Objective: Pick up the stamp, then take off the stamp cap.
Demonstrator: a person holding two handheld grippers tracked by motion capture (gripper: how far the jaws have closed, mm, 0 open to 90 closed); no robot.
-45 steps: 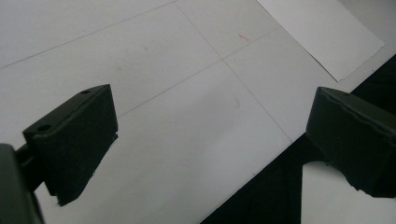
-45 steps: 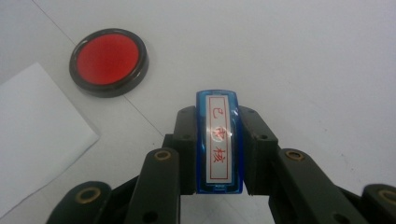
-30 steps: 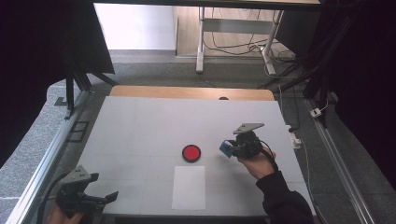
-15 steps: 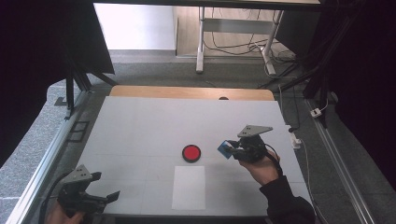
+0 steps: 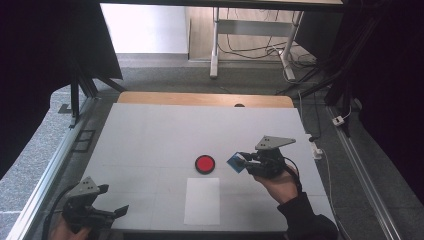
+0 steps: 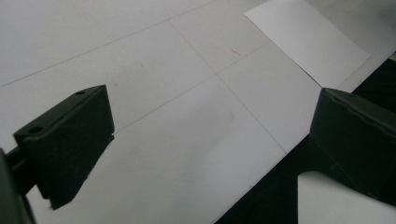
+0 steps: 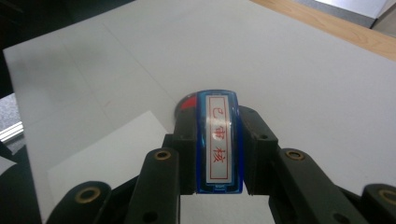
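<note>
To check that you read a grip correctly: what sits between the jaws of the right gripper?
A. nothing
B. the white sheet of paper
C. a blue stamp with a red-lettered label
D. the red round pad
C: in the right gripper view the jaws of the right gripper press on both sides of the blue stamp; the red pad and the paper lie on the table.

Mostly hidden behind the blue stamp (image 7: 218,140) in the right gripper view: the red ink pad (image 7: 188,103), a sliver showing at its upper left. Cut off by the top edge beyond the stamp: the white sheet (image 6: 308,39) in the left gripper view.
</note>
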